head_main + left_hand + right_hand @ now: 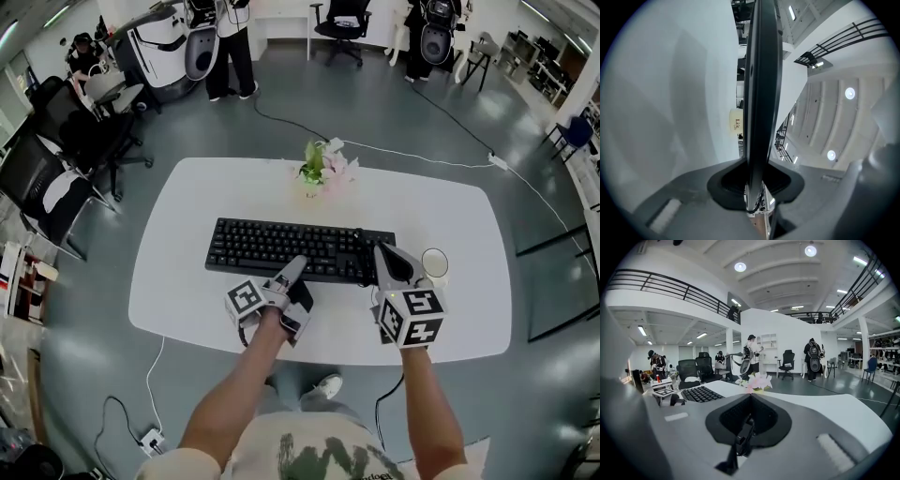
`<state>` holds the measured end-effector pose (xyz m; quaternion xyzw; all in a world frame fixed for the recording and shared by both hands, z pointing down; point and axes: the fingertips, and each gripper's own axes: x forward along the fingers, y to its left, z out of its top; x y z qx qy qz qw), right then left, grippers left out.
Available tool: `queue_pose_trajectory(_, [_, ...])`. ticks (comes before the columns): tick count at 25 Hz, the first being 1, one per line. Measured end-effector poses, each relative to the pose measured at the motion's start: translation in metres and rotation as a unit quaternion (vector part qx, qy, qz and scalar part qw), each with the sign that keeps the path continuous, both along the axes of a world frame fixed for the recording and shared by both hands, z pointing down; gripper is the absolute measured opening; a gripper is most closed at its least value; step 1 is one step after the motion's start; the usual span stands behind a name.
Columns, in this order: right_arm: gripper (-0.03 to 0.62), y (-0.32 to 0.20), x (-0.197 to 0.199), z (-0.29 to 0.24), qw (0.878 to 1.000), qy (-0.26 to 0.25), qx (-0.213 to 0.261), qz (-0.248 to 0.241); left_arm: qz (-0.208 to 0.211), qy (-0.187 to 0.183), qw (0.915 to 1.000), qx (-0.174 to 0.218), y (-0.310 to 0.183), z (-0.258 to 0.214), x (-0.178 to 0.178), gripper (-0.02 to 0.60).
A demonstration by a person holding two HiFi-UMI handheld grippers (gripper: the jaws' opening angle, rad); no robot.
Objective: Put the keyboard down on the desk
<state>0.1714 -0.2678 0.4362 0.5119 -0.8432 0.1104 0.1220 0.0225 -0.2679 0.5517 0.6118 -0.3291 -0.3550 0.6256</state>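
A black keyboard hangs flat and keys-up just over a white oval surface. Its long axis runs left to right across the head view, parallel to the edge nearest the person, with one long side facing the holder. The left tongs pinch that near long side at about its middle, jaws narrow and pressed on the thin slab from above and below. The left gripper view shows the slab edge-on between them, with a sliver of open space between its underside and the surface and a pale cup visible through the gap. The right tongs sit over the keyboard's right end, jaws drawn together with nothing plainly between them; whether their tips touch the keys cannot be told. The cup stands on the surface just beside the keyboard's right end. A small pot of pink and white flowers stands beyond the far long side, near the surface's far edge.
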Motion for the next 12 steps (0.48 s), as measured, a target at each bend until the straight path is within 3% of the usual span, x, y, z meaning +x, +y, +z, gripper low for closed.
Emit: queue_pose_trajectory(12, [-0.002, -0.001, -0.001, 0.028, 1.000, 0.003, -0.028, -0.005, 0.013, -0.015, 0.9991, -0.037, -0.004, 0.041, 0.007, 0.092])
